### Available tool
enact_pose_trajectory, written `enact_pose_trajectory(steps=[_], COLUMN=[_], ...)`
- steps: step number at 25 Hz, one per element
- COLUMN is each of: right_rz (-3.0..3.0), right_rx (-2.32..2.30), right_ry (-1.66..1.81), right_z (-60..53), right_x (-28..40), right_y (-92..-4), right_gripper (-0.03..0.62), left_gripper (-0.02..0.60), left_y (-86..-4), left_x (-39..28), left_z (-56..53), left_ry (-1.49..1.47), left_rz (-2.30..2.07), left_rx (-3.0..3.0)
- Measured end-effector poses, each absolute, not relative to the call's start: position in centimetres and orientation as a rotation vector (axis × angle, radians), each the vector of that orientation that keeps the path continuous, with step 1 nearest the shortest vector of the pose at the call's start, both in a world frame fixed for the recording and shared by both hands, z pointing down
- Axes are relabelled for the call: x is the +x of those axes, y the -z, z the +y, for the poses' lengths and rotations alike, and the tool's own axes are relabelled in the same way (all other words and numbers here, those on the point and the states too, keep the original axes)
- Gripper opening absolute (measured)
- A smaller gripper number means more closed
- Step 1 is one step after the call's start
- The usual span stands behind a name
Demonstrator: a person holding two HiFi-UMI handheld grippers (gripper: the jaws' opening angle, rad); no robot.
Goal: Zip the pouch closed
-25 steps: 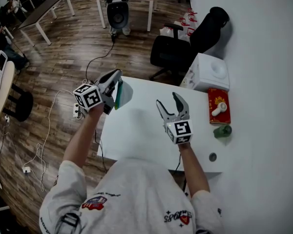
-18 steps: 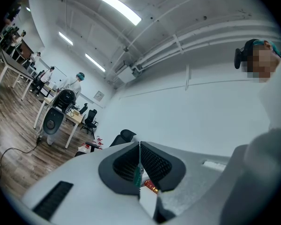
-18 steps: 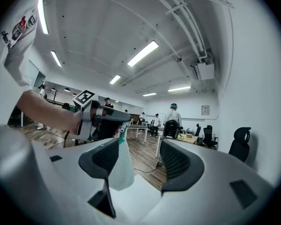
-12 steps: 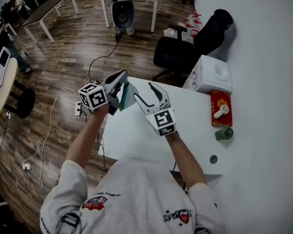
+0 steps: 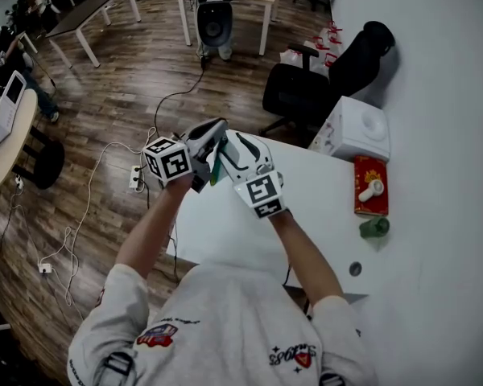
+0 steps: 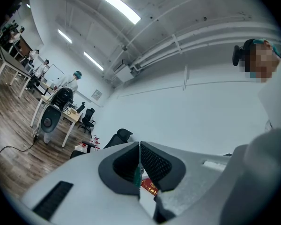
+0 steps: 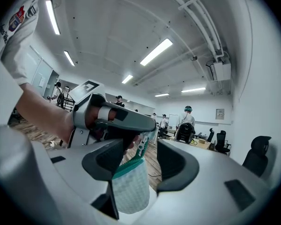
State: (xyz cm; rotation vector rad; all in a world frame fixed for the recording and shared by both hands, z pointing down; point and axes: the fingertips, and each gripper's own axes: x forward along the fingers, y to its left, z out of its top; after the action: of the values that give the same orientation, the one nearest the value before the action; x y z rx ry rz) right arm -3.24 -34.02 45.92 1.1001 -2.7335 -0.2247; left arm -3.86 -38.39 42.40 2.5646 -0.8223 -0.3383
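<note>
The right gripper view shows most. The right tongs [image 7: 141,146] stand wide apart, and the mesh pouch [image 7: 129,191] with its teal zipper band hangs between the two jaws. Its zipper pull [image 7: 141,145] sits level with their tips; I cannot tell whether either jaw touches it. Just beyond them the left tongs [image 7: 116,118] hold the pouch's top corner.

The left gripper view confirms that hold. There the left tongs [image 6: 139,156] are pressed together on a thin green edge of the pouch [image 6: 139,175], seen edge-on.

From the head view only a green sliver of the pouch [image 5: 216,167] shows, between the left tongs [image 5: 213,135] and the right tongs [image 5: 235,147], which meet tip to tip over the far left corner of a white table [image 5: 225,227].

To the right of the right tongs, one red box [image 5: 370,185], one green object [image 5: 374,227] and one white box-shaped appliance [image 5: 354,131] sit on the table. One black office chair [image 5: 302,95] stands beyond it on the wood floor [image 5: 113,79].
</note>
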Motion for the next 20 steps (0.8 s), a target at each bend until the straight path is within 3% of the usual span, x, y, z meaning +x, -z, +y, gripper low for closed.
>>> enact_pose_trajectory(steps=[4,11,20], right_rz=[-2.710,-2.617,-2.605], right_rx=[1.109,1.206,1.167], right_ry=[0.248,0.273,0.183], right_z=[-34.6,-35.3,-35.2], right_x=[-3.8,-3.5,-3.2], right_y=[-45.9,-46.5,-47.6], right_gripper=[0.187,0.052,0.049], left_gripper=[0.011,0.011,0.011], left_y=[-42.4,-42.5,-43.7], left_x=[-3.5,-3.2,-3.2], left_z=[-38.2,-38.0,-38.2], left_ry=[0.332,0.326,0.274], left_rz=[-0.812,-0.811,-0.830], left_rx=[2.565,2.554,2.563])
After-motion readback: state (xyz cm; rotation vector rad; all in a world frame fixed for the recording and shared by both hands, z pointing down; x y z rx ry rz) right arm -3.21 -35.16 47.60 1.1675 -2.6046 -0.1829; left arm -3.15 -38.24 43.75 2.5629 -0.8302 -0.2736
